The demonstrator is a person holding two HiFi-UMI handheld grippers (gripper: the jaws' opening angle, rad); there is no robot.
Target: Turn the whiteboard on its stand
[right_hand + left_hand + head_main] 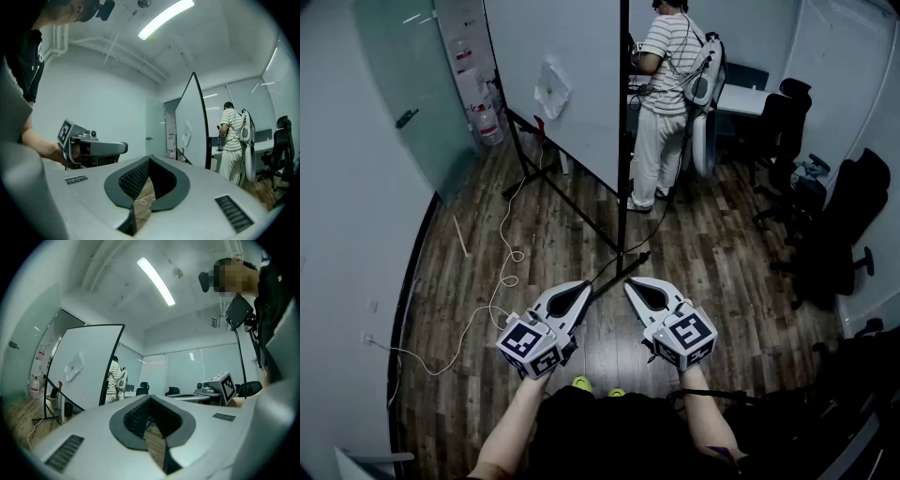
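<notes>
Closest to me, low in the middle of the head view, my left gripper (pixel 582 287) and right gripper (pixel 632 283) sit side by side, level. Each claw is pressed together with nothing between the jaws. As I judge it, the task has not begun: neither gripper touches anything.

Just past the tips, the black stand (pixel 622 225) puts a foot on the wood floor. The whiteboard (pixel 572 84) rises from it into the upper middle of the frame, upright, well apart from both grippers. I have to close in and take an edge before it can be turned.

A white cable (pixel 502 281) loops over the floor at left, near the stand's legs. Behind the board's right edge stands a person in a striped shirt (pixel 666 84), close enough that a swinging edge may reach them. Office chairs (pixel 787 122) line the far right.
</notes>
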